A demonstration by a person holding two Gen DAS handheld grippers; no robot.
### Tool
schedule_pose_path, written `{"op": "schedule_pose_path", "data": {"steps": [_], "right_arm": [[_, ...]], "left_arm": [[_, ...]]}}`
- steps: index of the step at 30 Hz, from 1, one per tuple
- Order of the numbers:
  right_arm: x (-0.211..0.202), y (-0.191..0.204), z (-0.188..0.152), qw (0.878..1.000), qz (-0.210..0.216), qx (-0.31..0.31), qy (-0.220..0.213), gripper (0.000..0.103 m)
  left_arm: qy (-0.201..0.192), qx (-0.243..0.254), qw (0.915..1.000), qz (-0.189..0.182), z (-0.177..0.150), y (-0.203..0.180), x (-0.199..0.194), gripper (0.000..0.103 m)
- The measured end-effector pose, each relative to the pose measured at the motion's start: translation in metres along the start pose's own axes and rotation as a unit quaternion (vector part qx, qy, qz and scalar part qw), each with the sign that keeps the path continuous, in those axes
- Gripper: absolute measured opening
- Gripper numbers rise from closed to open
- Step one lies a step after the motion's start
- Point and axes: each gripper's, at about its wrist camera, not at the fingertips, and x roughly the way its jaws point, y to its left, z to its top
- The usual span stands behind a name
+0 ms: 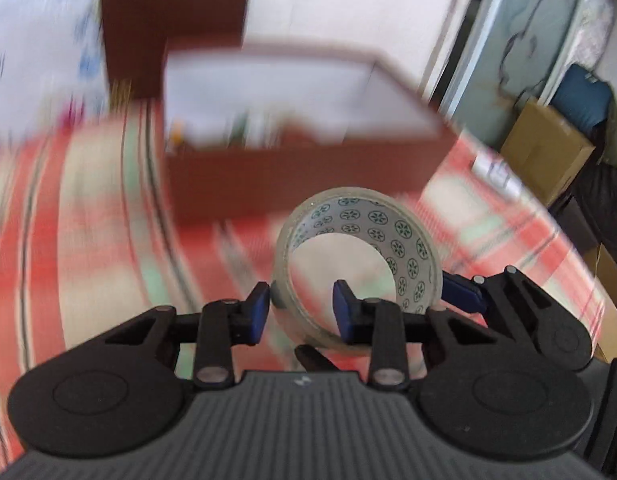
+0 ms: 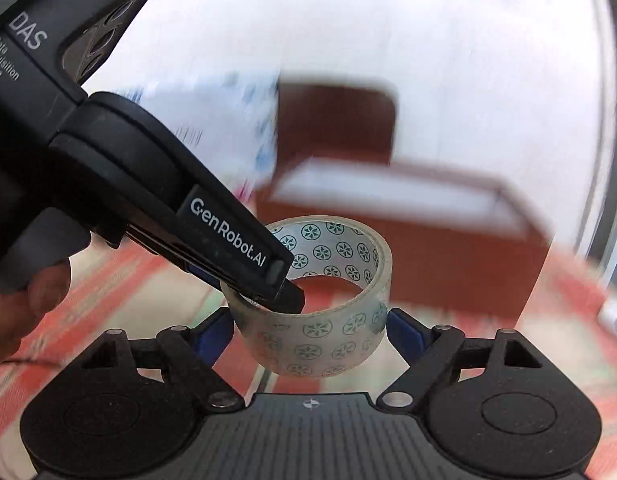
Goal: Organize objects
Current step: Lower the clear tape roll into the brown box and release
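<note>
- Tape roll, clear with a green flower print inside, was seen held up above the surface, in front of a brown box.
- Left tongs were narrowed onto the roll's wall, one blue pad outside the ring and the other inside it; the wall was pinched between them.
- Right tongs were spread wide around the whole roll, a blue pad at each side; whether both pads pressed on it could not be told.
- The left tool was seen from the right wrist reaching down from the upper left, its tip over the roll's rim, with a hand on its handle.
- The box stood open, white inside, on a red checked cloth; its contents were blurred.
</note>
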Motion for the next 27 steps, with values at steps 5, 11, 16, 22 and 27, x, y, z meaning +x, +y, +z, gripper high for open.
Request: {"op": "schedule_pose_path", "data": {"steps": [5, 11, 16, 22, 27], "right_arm": [[0.031, -0.038, 0.049, 0.996, -0.055, -0.020, -0.063, 0.083], [0.093, -0.091, 0.064, 0.996, -0.077, -0.002, -0.039, 0.083], [0.140, -0.111, 0.057, 0.996, -0.084, -0.005, -0.001, 0.084], [0.147, -0.112, 0.057, 0.996, -0.086, 0.019, -0.015, 0.083], [0.116, -0.103, 0.056, 0.995, -0.086, 0.045, -0.030, 0.083]], "left_arm": [[-0.058, 0.017, 0.9979, -0.022, 0.079, -0.020, 0.018, 0.037], [-0.054, 0.022, 0.9979, -0.028, 0.129, -0.039, 0.085, 0.037], [-0.032, 0.008, 0.9991, -0.026, 0.141, -0.036, 0.136, 0.038], [-0.031, 0.028, 0.9991, 0.009, 0.137, -0.036, 0.143, 0.044], [-0.042, 0.033, 0.9983, 0.026, 0.129, -0.036, 0.115, 0.051]]}}
